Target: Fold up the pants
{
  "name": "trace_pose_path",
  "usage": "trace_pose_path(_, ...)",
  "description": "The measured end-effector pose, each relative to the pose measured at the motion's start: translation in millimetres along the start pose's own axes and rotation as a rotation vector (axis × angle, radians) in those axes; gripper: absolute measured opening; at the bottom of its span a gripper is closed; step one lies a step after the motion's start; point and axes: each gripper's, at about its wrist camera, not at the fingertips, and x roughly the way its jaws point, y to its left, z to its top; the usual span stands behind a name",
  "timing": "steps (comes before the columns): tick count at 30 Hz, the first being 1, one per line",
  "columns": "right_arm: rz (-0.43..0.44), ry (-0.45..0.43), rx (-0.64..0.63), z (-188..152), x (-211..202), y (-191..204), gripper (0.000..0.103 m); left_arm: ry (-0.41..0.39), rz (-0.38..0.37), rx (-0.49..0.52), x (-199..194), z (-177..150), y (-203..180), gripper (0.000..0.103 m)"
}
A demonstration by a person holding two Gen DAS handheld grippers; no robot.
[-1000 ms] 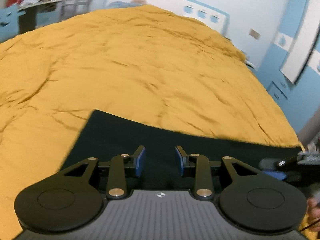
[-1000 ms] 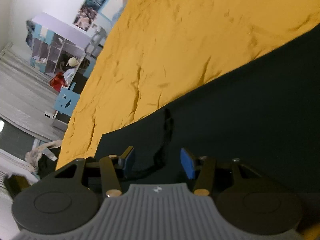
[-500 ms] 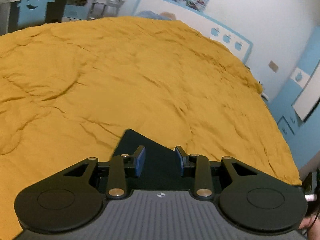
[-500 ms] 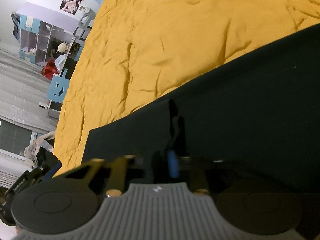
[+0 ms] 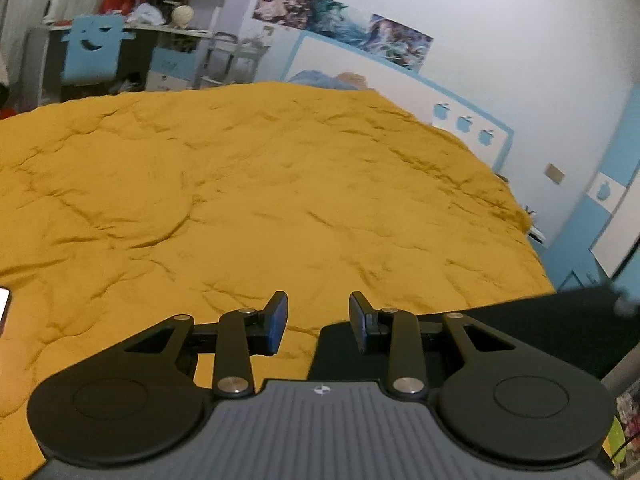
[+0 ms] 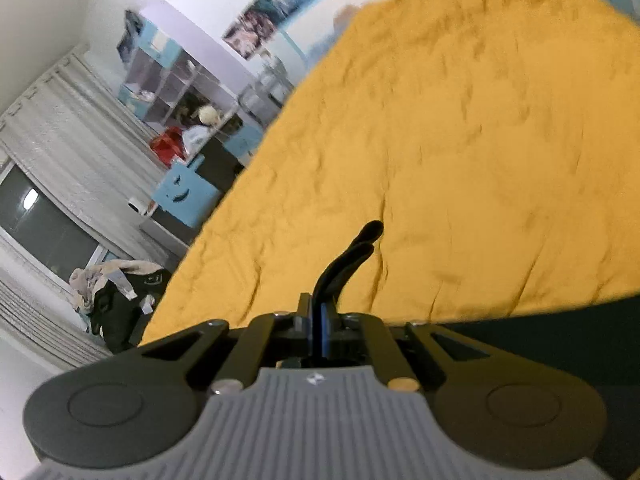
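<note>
The black pants lie at the near edge of the yellow bedspread, low and to the right in the left wrist view. My left gripper is open and empty, just above the pants' left corner. My right gripper is shut on a fold of the pants; a black strip of the cloth sticks up past the fingertips. More of the pants shows dark at the lower right of the right wrist view, lifted off the bed.
The yellow bedspread fills most of both views. A desk with a blue smiley chair and shelves stand beyond the bed. A pile of clothes lies by the curtains. A blue-and-white headboard is at the far end.
My right gripper closed on the pants and lifted the cloth up. My left gripper drew back and left, so the pants now show only at its right.
</note>
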Motion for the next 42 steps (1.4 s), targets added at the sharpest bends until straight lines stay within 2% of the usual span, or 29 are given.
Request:
trace_pose_path(5, -0.079, -0.042, -0.031, 33.6, -73.1, -7.2, 0.0, 0.044, -0.091, 0.065, 14.5, -10.7, -30.4, 0.031)
trace_pose_path(10, -0.182, -0.033, 0.009, 47.8, -121.4, -68.2, 0.0, 0.128, -0.15, 0.152, 50.8, -29.8, -63.1, 0.019)
trace_pose_path(14, -0.247, -0.005, 0.128, 31.8, -128.8, -155.1, 0.0, 0.211, -0.158, 0.211, 87.2, -52.8, -80.5, 0.015)
trace_pose_path(17, -0.298, 0.011, 0.226, 5.3, -121.8, -218.4, 0.0, 0.279, -0.126, 0.246, 112.0, -70.2, -89.0, 0.014)
trace_pose_path(21, -0.351, 0.024, 0.274, -23.9, -106.9, -261.1, 0.0, 0.316, -0.084, 0.241, 125.5, -80.0, -85.2, 0.015)
trace_pose_path(24, -0.353, 0.029, 0.276, -30.0, -105.1, -275.7, 0.0, 0.316, -0.082, 0.207, 129.5, -76.1, -82.5, 0.014)
trace_pose_path(28, -0.334, 0.018, 0.216, -21.3, -100.0, -253.1, 0.0, 0.29, -0.079, 0.202, 131.6, -63.1, -87.3, 0.015)
trace_pose_path(31, -0.178, -0.067, 0.183, -0.3, -124.6, -230.5, 0.0, 0.276, -0.092, 0.19, 130.0, -52.3, -88.4, 0.014)
trace_pose_path(32, -0.172, -0.076, 0.163, 6.1, -131.7, -226.3, 0.0, 0.275, -0.094, 0.194, 131.4, -50.5, -90.0, 0.014)
trace_pose_path(34, -0.271, -0.055, 0.117, 10.7, -133.6, -232.0, 0.0, 0.281, -0.094, 0.21, 137.5, -51.2, -91.9, 0.015)
trace_pose_path(37, -0.391, 0.007, 0.203, -1.1, -116.0, -276.3, 0.0, 0.309, -0.079, 0.229, 150.9, -60.6, -94.1, 0.015)
trace_pose_path(39, -0.398, 0.03, 0.261, -14.0, -102.7, -300.7, 0.0, 0.321, -0.087, 0.236, 155.2, -65.0, -95.7, 0.014)
trace_pose_path(42, -0.423, 0.03, 0.277, -24.0, -95.3, -316.1, 0.0, 0.318, -0.09, 0.245, 160.1, -65.6, -97.5, 0.014)
